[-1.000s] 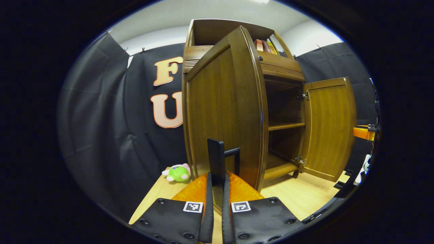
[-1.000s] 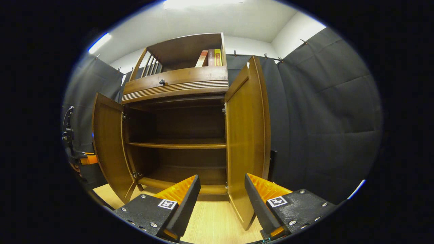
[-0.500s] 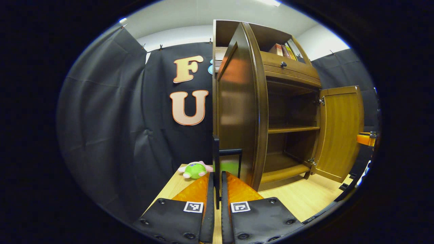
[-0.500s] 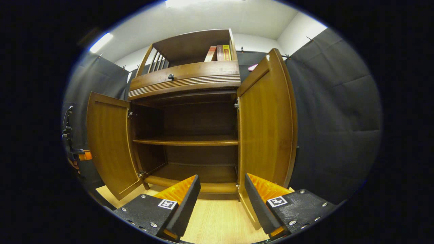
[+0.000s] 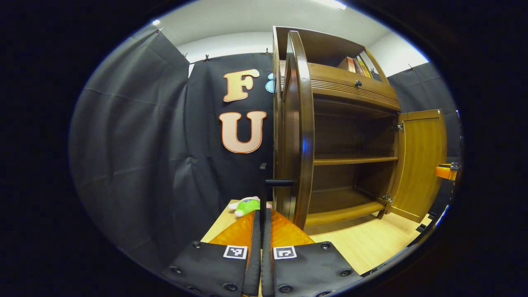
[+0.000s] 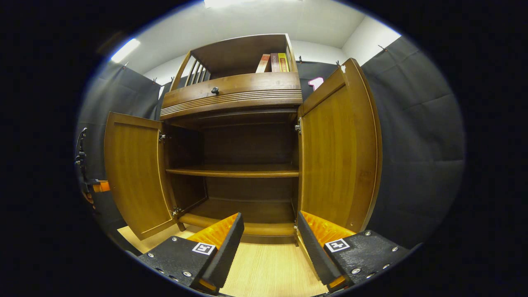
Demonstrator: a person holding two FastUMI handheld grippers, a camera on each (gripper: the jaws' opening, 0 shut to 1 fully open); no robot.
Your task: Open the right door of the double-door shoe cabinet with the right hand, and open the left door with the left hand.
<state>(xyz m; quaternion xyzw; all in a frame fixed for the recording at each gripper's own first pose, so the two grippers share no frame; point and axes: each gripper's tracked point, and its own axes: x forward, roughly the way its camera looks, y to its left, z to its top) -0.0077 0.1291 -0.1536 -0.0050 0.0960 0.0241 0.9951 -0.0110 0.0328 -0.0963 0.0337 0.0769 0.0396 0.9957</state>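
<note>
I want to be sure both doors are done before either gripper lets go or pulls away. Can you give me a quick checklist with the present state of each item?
1. Left door swung wide, seen edge-on in the left gripper view: ok.
2. Right door open, its inner face showing in the right gripper view: ok.
3. Left gripper closed on the left door's handle: ok, though the contact itself is hard to make out.
4. Right gripper free of the right door, fingers spread with nothing between them: ok.
5. Cabinet shelf and bottom bare, nothing to catch a door: ok.
6. Plush toy on the floor beside the cabinet, clear of the left door's swing: cannot tell.
</note>
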